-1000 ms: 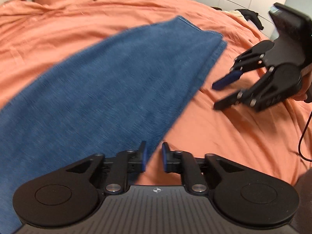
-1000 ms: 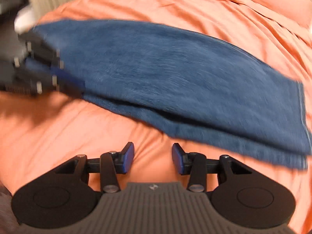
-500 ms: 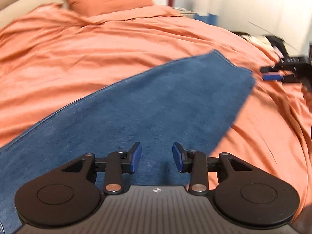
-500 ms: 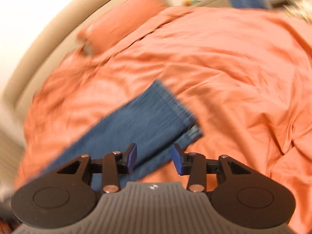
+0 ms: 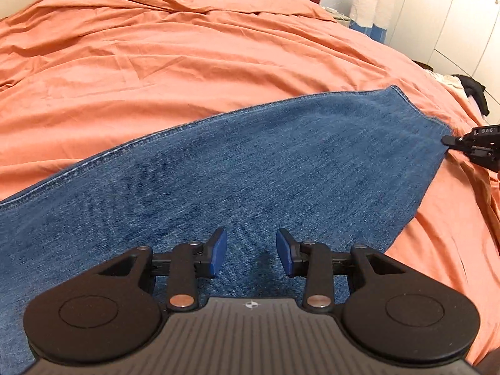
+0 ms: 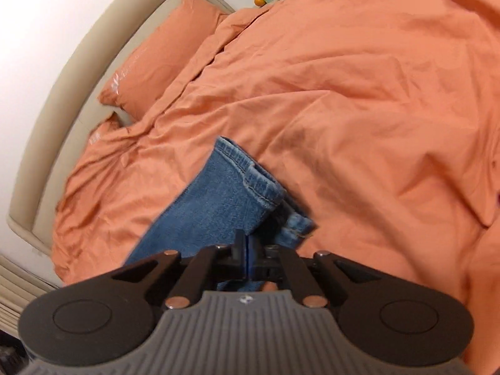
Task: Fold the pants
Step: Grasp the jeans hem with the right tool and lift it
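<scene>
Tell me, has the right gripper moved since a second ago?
Yes. In the left wrist view the right gripper has gone from open beside the jeans to the hem corner, its jaws just closed, apparently on the denim.

Pants [image 5: 250, 162]: blue denim, matt, fine woven grain; stitched seam along the edge, worn pale at the hem [image 6: 250, 168].

Duvet cover [image 5: 156, 62], under the pants: orange woven cloth, matt, creased.

Pillow [image 6: 162, 53], beyond the pants at the bed's head: same orange cloth.

Headboard [image 6: 78, 62], behind the pillow: beige, smooth padded look.

Left gripper [image 5: 251, 251], above the pants: matt black plastic, 2 blue pads, ribbed grey body, shiny metal pivot pins.
</scene>
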